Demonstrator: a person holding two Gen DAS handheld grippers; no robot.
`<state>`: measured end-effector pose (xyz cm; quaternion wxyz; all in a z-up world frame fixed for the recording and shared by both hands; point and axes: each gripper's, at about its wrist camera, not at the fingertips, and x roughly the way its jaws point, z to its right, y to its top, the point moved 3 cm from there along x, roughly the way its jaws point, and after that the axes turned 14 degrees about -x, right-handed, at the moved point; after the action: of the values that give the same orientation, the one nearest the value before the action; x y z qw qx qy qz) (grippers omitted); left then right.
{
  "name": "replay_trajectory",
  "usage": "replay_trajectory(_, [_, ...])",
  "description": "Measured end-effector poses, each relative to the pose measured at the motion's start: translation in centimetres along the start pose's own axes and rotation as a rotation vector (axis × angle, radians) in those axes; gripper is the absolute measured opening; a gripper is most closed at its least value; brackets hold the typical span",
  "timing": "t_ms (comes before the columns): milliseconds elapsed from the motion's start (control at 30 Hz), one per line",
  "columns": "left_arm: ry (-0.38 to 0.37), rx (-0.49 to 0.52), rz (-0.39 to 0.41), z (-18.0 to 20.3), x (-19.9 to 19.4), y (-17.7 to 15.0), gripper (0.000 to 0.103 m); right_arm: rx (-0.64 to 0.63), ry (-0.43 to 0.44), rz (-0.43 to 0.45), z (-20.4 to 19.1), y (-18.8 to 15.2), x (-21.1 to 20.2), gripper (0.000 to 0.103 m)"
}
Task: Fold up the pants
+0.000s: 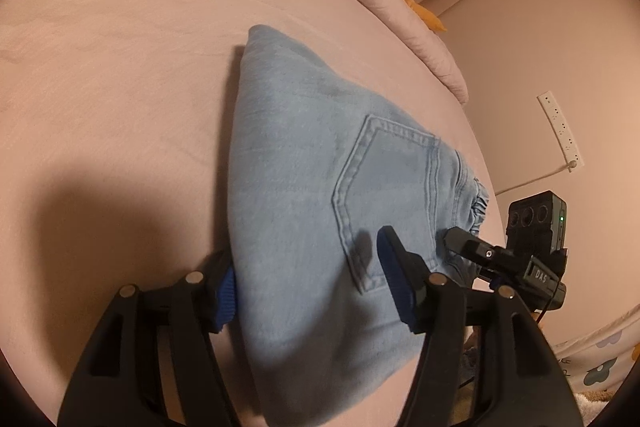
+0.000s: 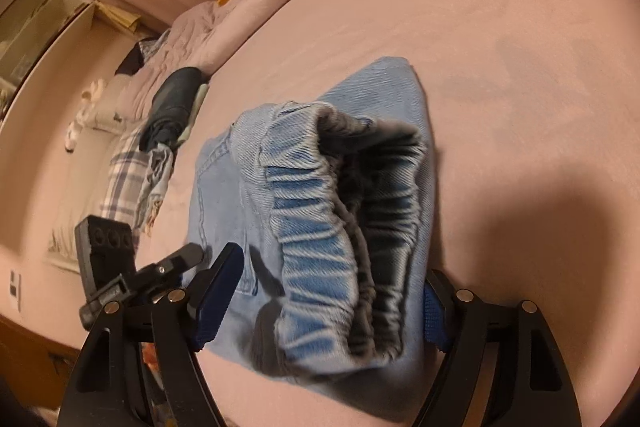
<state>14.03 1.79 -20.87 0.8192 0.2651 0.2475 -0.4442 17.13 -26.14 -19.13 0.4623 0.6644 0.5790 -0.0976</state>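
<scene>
Pants: one pair of light blue denim pants (image 1: 320,187), folded into a compact bundle, lying on the pink bed (image 1: 120,67) near its edge.
Grippers: two, one in each hand; each has two black fingers with blue pads.
Left gripper (image 1: 312,291): jaws parted, straddling the near edge of the bundle; the left pad sits just beside the denim's side edge and the right pad stands over the fabric; whether either presses on the cloth I cannot tell.
Right gripper (image 2: 324,303): jaws wide apart, released, set on either side of the gathered waistband (image 2: 332,227), with a gap visible at the left pad.
Back pocket (image 1: 388,195): one, stitched, facing up; plain in the left wrist view, only a sliver in the right wrist view.
Left wrist view only: white power strip (image 1: 560,131) on the wall, with its cord; a floral cloth (image 1: 600,359) at the lower right; the far folded corner of the bundle.
Right wrist view only: the open elastic waistband with its dark inside; a heap of clothes (image 2: 160,131) along the bed's far side, among them one dark folded garment and one plaid piece; shelving at the upper left.
Both views: one white plush toy with an orange part (image 1: 424,11) on the rumpled pink quilt (image 1: 380,7); each camera also catches the other gripper at the bundle's side.
Shadows: one large dark patch on the sheet in each view.
</scene>
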Motion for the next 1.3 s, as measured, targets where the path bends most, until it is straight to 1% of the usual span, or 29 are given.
replay_trajectory(167, [0.006, 0.014, 0.004, 0.1, 0.3, 0.2, 0.061, -0.038, -0.007, 0.002, -0.1, 0.3, 0.3, 0.08])
replay_trajectory(400, [0.004, 0.029, 0.01, 0.1, 0.3, 0.0, 0.061, -0.047, -0.016, 0.013, -0.1, 0.7, 0.7, 0.08])
replay_trajectory(533, [0.021, 0.055, 0.019, 0.5, 0.6, -0.1, 0.061, -0.056, -0.03, 0.026, -0.3, 0.6, 0.8, 0.08])
replay_trajectory(800, [0.061, 0.097, 0.043, 1.2, 1.1, -0.4, 0.061, -0.093, -0.105, 0.034, -1.2, 0.6, 0.9, 0.08])
replay_trajectory(933, [0.087, 0.111, 0.051, 1.3, 1.3, -0.4, 0.06, -0.114, -0.167, 0.033, -1.8, 0.6, 1.0, 0.075])
replay_trajectory(1000, [0.105, 0.115, 0.059, 1.4, 1.4, -0.4, 0.058, -0.121, -0.195, 0.035, -2.1, 0.5, 0.9, 0.073])
replay_trajectory(1033, [0.114, 0.117, 0.063, 1.4, 1.3, -0.4, 0.057, -0.126, -0.209, 0.036, -2.3, 0.5, 0.9, 0.071])
replay_trajectory(1133, [0.139, 0.124, 0.078, 1.5, 1.3, -0.4, 0.051, -0.142, -0.25, 0.047, -2.8, 0.4, 0.7, 0.064])
replay_trajectory(1233, [0.152, 0.127, 0.096, 1.6, 1.1, -0.3, 0.045, -0.181, -0.315, 0.065, -3.9, 0.4, 0.5, 0.059])
replay_trajectory(1267, [0.155, 0.129, 0.102, 1.6, 1.1, -0.4, 0.044, -0.192, -0.334, 0.07, -4.2, 0.4, 0.5, 0.056])
replay_trajectory(1300, [0.156, 0.13, 0.107, 1.7, 1.0, -0.4, 0.043, -0.204, -0.356, 0.078, -4.6, 0.4, 0.3, 0.054])
